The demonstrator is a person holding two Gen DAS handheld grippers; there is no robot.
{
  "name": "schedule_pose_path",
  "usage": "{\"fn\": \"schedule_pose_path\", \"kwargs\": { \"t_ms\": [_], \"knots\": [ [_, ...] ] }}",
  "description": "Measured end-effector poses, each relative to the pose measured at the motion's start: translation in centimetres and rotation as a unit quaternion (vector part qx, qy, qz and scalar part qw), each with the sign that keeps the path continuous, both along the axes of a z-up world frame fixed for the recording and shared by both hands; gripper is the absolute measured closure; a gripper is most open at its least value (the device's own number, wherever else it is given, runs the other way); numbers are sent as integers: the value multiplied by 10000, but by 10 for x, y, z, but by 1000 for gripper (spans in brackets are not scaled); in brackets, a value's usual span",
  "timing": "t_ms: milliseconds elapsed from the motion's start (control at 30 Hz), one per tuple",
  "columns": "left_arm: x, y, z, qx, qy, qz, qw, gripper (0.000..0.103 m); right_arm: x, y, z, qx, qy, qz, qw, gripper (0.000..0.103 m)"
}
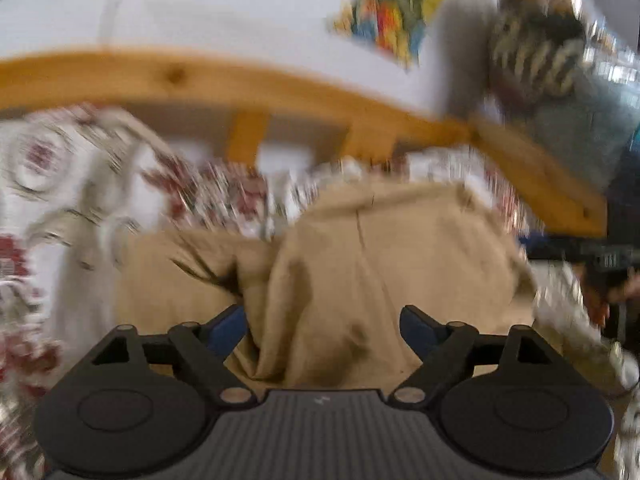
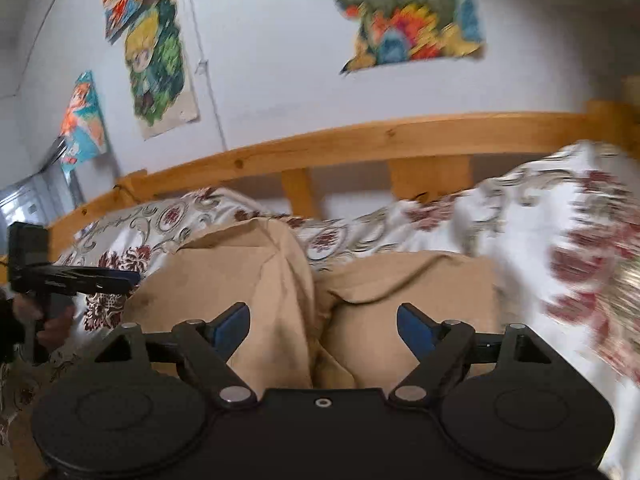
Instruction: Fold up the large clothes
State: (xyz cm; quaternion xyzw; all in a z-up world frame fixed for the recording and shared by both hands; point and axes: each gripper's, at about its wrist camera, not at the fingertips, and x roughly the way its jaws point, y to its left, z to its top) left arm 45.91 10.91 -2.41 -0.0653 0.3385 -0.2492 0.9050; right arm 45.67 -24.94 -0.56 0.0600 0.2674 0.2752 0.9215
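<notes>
Risk: we're watching the tan garment (image 1: 360, 272) bunching into ridges on the floral bedspread (image 2: 540, 248); any pinch now is catching 2 layers and skewing the fold. Left gripper (image 1: 322, 326) and right gripper (image 2: 323, 322) are both gaping wide, gripping nothing, angling down over the cloth at 6 o'clock, wooden rail (image 2: 360, 140) at 12.

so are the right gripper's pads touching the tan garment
Cannot tell. In the right wrist view the right gripper is open over the tan garment, but no gap or contact at its pads shows plainly.
</notes>
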Motion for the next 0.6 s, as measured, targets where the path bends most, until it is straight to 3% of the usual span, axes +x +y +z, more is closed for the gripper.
{"fn": "schedule_pose_path", "kwargs": {
  "t_ms": [67,133,167,200,267,367,467,533,600],
  "knots": [
    [13,-6,-8,211,218,-52,9995,18,18,10,-9,11,250,116,9996,23],
    [14,-9,-11,339,251,11,9991,26,30,19,-16,-55,493,234,9985,39],
    [13,-12,-11,384,211,2,9990,29,32,23,-18,-80,533,312,9981,53],
    [9,-15,-11,505,97,8,9987,31,33,26,-18,-91,517,364,9980,75],
    [-1,-21,-12,803,-211,-25,9965,46,24,33,-11,-264,144,352,9989,97],
    [-30,-33,-14,1092,-743,-43,9912,48,-9,42,9,-801,-1213,186,9892,100],
    [-55,-48,-25,1771,-1169,100,9772,46,-56,51,14,-1656,-2455,329,9546,100],
    [-65,-57,-34,2322,-1208,210,9649,45,-75,53,3,-2115,-2617,423,9407,99],
    [-72,-54,-35,2274,-942,275,9688,45,-85,50,-10,-2321,-2346,513,9426,95]
  ]
}}
